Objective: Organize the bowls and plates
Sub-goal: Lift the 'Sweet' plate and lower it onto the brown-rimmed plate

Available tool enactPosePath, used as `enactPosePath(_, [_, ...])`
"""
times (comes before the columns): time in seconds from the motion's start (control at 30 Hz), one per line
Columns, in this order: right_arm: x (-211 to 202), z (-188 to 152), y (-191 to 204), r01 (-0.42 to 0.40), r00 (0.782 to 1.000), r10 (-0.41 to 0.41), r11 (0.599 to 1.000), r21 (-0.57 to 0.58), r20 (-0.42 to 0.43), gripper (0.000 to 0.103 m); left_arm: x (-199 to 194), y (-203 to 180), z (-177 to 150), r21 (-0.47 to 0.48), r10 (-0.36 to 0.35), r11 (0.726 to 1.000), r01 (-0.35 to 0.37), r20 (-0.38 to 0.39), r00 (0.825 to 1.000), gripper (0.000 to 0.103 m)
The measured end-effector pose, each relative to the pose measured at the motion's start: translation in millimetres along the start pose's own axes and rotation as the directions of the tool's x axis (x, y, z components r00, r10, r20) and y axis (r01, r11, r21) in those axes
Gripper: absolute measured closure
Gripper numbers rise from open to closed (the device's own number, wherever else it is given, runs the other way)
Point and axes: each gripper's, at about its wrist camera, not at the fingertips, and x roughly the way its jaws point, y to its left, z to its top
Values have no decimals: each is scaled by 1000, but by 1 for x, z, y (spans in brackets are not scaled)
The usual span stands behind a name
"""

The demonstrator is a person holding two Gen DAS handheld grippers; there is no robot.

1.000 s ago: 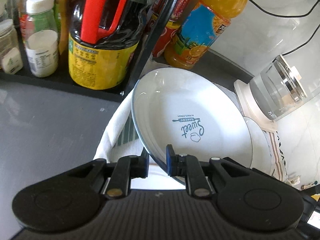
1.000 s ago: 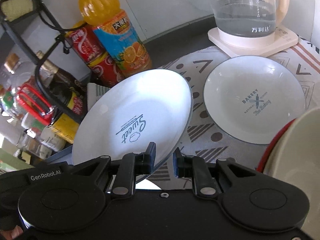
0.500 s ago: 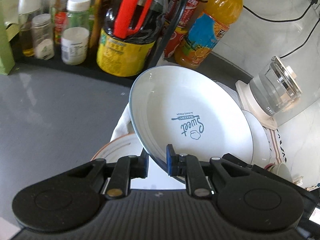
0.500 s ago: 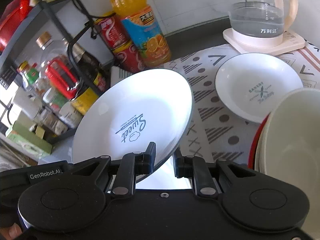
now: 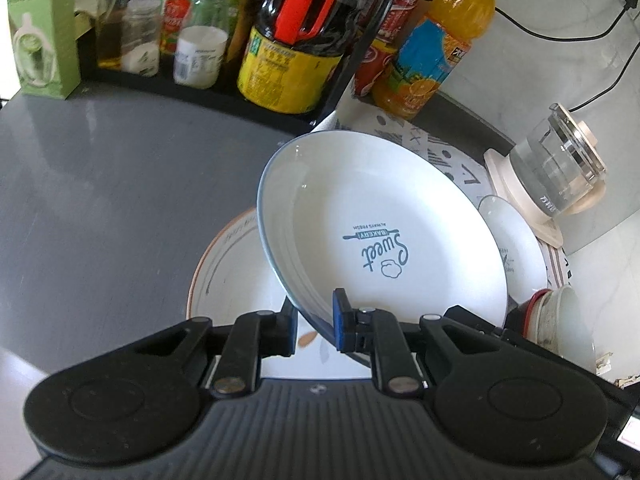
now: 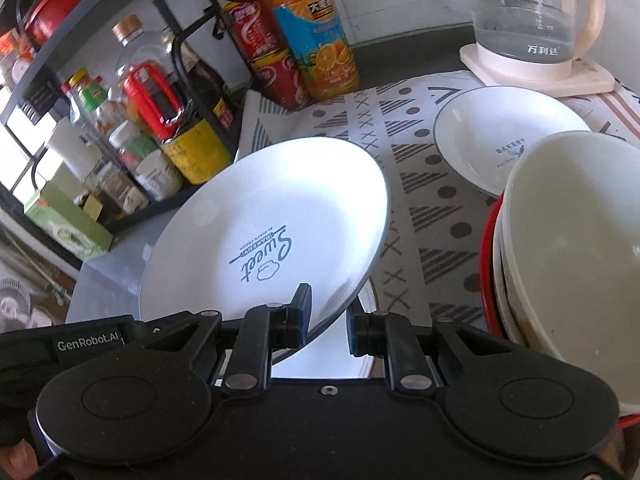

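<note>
2 grippers, left gripper & right gripper, pinch "Sweet" plate rim; tilted.

Black wire rack at the counter's back edge: dark sauce jug with red handle and yellow label, white-capped jars. Green carton at its end. Beside the rack: 2 stacked red cans, orange juice bottle. Glass kettle on cream base. Patterned cloth. Grey countertop.
</note>
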Motion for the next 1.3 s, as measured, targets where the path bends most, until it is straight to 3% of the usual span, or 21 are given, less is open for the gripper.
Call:
enactPosePath(0.63, [-11,-26,-5,-25,999,23,999,-46,-49,86,-17,12,-43,-70,40,997,-42,-19,999,87])
enactPosePath(0.97, [-10,-28,-6,-10,998,8,999,-36,-66,86,-14,17,-47,-87,35,995,-40,-63,997,87])
enactPosePath(1.3, [-8,-25,-4,22,998,-25,999,-40,-64,88,-7,16,-36,-47,47,997,-54,-135,990,83])
